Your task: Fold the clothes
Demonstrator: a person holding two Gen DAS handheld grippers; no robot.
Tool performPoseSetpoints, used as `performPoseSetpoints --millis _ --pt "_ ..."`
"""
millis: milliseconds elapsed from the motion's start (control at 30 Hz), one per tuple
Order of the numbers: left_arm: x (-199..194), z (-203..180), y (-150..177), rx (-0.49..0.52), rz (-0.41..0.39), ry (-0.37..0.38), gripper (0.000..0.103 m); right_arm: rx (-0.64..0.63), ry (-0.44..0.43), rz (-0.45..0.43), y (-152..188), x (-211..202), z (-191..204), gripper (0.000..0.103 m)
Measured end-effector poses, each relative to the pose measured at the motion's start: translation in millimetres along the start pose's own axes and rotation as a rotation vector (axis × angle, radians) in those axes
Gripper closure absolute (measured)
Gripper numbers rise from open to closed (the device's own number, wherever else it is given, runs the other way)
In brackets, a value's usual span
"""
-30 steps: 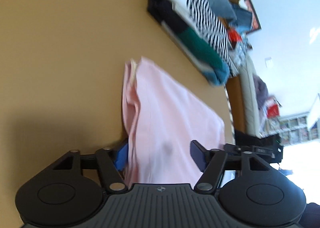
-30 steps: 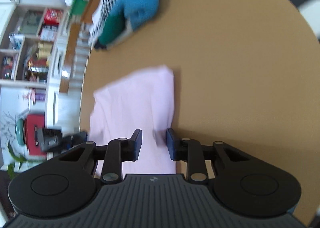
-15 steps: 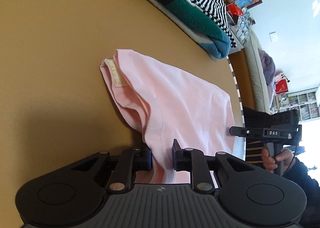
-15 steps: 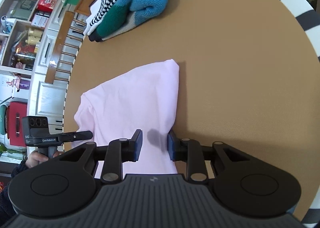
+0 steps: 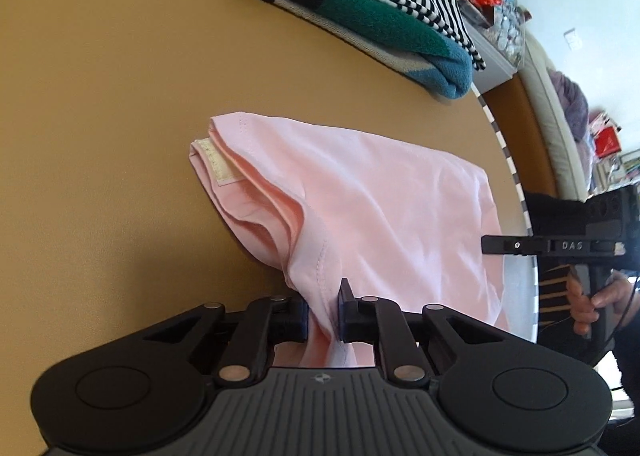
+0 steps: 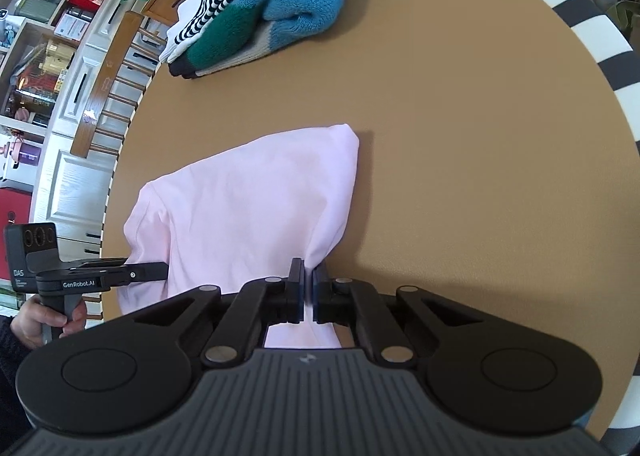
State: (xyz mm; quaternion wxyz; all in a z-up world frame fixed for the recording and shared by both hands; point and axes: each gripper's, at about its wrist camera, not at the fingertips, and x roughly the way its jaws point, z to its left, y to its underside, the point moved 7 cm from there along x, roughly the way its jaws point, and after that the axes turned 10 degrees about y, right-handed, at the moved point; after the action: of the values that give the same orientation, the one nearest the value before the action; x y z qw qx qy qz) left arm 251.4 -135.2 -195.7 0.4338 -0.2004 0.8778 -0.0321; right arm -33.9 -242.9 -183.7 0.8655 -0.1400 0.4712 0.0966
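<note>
A pale pink garment (image 5: 368, 200) lies folded on the round tan table (image 5: 100, 96), its collar with a cream label at the far left corner. My left gripper (image 5: 323, 308) is shut on a near corner of the cloth, which rises into its jaws. In the right wrist view the same pink garment (image 6: 248, 200) spreads ahead, and my right gripper (image 6: 307, 284) is shut on its other near corner. Each view shows the opposite gripper held by a hand at the table's edge: the right gripper (image 5: 560, 246) and the left gripper (image 6: 92, 276).
A stack of folded clothes (image 5: 360, 12), striped, green, blue and dark, sits at the table's far side, seen again as the stack of folded clothes (image 6: 260, 8). A wooden chair (image 6: 116, 68) and shelves stand beyond the edge. The table rim (image 6: 592, 40) is striped black and white.
Both grippers have closed on the pink garment's near corners; a second ago they stood open around the cloth. The cloth now lifts slightly into each grip.
</note>
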Motion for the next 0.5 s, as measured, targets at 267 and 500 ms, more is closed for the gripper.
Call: performPoseSetpoints --millis 267,500 --pt "-2 0 -1 -0.005 -0.006 -0.034 0.09 -0.002 0.016 -0.019 -2 -4 2 0.1" --pt "-21 -10 -10 0.009 -0.056 -0.037 0.09 -0.019 0.008 -0.073 -11 -26 14 0.1"
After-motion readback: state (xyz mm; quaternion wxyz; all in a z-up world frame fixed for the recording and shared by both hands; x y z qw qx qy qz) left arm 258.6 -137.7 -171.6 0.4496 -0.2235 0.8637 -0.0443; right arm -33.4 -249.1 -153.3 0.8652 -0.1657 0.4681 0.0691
